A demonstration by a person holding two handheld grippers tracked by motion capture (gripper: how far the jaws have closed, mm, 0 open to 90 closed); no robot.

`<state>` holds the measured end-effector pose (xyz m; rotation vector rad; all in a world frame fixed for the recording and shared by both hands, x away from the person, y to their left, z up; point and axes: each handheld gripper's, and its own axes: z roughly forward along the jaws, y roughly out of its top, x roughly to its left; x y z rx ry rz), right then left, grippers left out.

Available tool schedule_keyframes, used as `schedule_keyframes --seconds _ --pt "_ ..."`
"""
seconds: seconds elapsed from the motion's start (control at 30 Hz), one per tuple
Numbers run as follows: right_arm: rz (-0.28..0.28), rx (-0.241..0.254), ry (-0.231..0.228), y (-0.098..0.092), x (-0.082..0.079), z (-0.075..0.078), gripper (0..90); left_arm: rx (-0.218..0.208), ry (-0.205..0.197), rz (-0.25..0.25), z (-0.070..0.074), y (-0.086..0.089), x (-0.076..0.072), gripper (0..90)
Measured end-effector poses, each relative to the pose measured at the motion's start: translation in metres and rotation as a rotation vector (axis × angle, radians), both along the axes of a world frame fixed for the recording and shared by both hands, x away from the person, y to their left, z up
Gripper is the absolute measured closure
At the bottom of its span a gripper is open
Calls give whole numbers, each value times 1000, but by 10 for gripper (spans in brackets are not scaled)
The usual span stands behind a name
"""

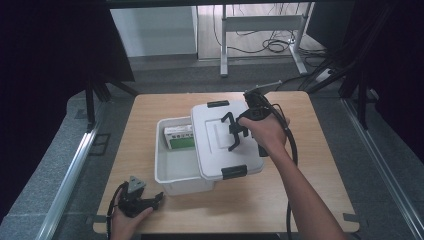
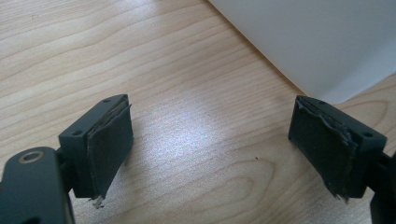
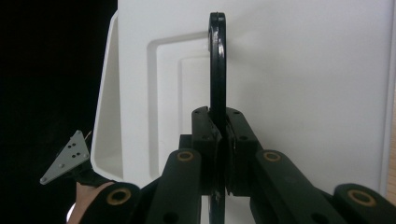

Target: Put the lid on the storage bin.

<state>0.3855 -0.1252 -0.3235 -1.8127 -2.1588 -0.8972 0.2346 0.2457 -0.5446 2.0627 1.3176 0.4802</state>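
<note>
A white plastic box (image 1: 175, 172) stands mid-table with a green-and-white carton (image 1: 180, 137) inside. Its white lid (image 1: 220, 150) sits shifted to the right, covering only the box's right part. My right gripper (image 1: 235, 132) is shut on the lid's black handle (image 3: 217, 65), which stands upright between the pads (image 3: 208, 135). My left gripper (image 1: 150, 200) rests open on the wood near the front left edge, just before the box's front corner (image 2: 327, 56). Nothing lies between its pads (image 2: 109, 140).
The wooden table (image 1: 300, 165) has bare wood to the right of the box and along the front. Black latches (image 1: 234, 171) sit at the lid's near and far ends. Beyond the table stand a desk frame (image 1: 260, 30) and floor cables.
</note>
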Motion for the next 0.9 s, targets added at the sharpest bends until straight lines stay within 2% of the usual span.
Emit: schedule_keyframes --seconds 0.9 --pt "31 2 37 44 6 -1 844 0 -3 -5 0 0 0 137"
